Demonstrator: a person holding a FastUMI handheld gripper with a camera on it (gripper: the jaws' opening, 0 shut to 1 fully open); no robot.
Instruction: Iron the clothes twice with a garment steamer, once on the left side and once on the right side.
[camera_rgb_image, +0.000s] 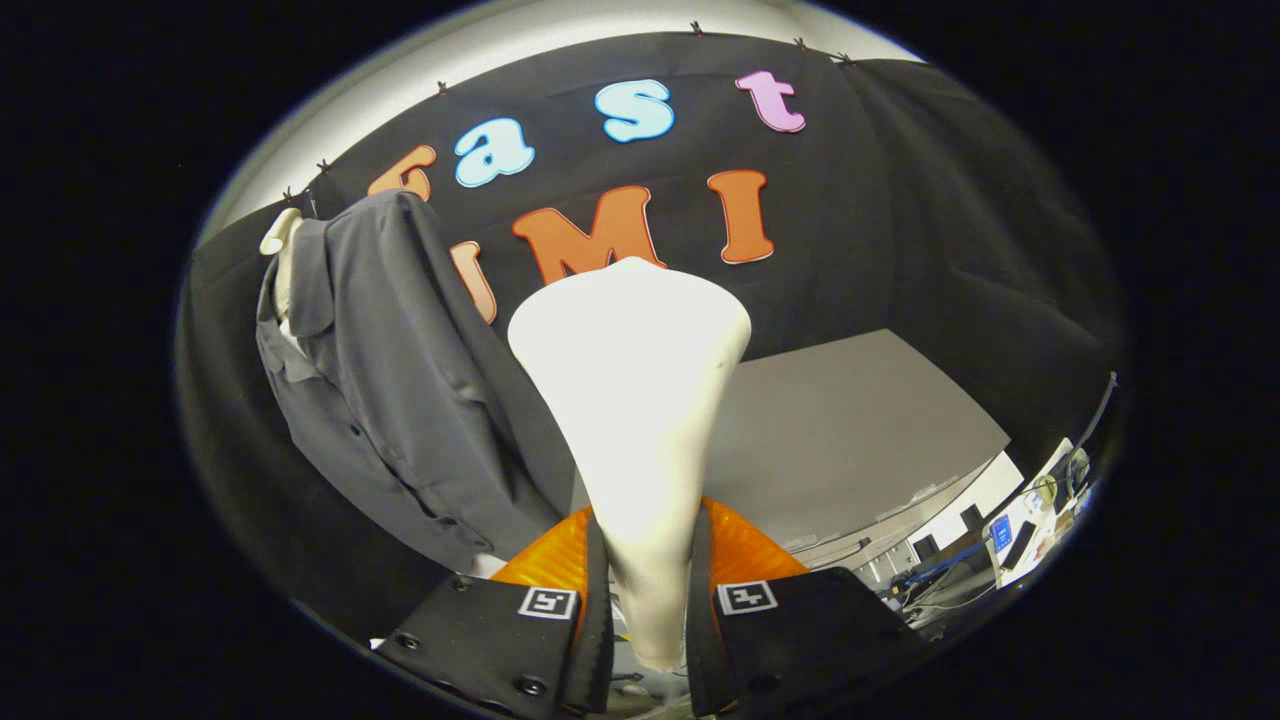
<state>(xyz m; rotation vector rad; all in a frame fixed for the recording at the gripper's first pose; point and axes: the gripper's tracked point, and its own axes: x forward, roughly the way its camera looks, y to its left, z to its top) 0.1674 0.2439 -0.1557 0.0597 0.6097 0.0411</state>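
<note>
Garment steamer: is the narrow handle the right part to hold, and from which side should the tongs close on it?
Yes. The garment steamer tapers from a wide head down to a slim handle, and the tongs are shut on that slim end, one finger on each flank. That leaves the wide head free, pointing ahead, with the grey shirt hanging off to one side.

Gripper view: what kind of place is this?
Likely a staged recording booth, not a home: black cloth wall, a grey button-up shirt hung against it, cluttered desks beyond. The gripper is shut on the white garment steamer.
</note>
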